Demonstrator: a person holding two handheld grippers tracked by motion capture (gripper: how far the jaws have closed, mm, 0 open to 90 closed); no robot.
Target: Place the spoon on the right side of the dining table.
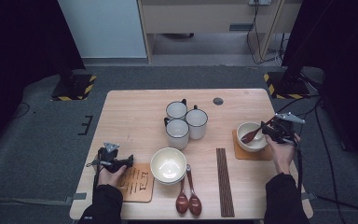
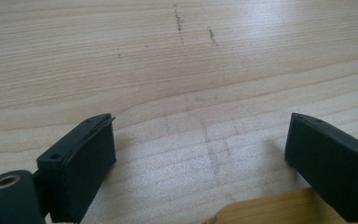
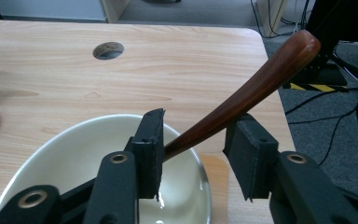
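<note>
A brown wooden spoon (image 1: pixel 251 136) (image 3: pixel 261 79) leans in a white bowl (image 1: pixel 243 127) (image 3: pixel 70 140) on an orange coaster (image 1: pixel 247 154) at the table's right side. My right gripper (image 1: pixel 265 132) (image 3: pixel 198 127) hangs over that bowl, jaws apart. The spoon's handle runs up between them, with a gap showing beside it. My left gripper (image 1: pixel 129 161) (image 2: pixel 200 163) rests low at the front left, open and empty. It sits just over bare wood beside a wooden coaster (image 1: pixel 137 184) (image 2: pixel 270 212).
Three white mugs (image 1: pixel 186 122) stand at the table's middle. A second white bowl (image 1: pixel 168 165) sits near the front, with two brown spoons (image 1: pixel 189 200) and dark chopsticks (image 1: pixel 224 182) to its right. A cable hole (image 1: pixel 218 101) (image 3: pixel 108 50) lies at the far side.
</note>
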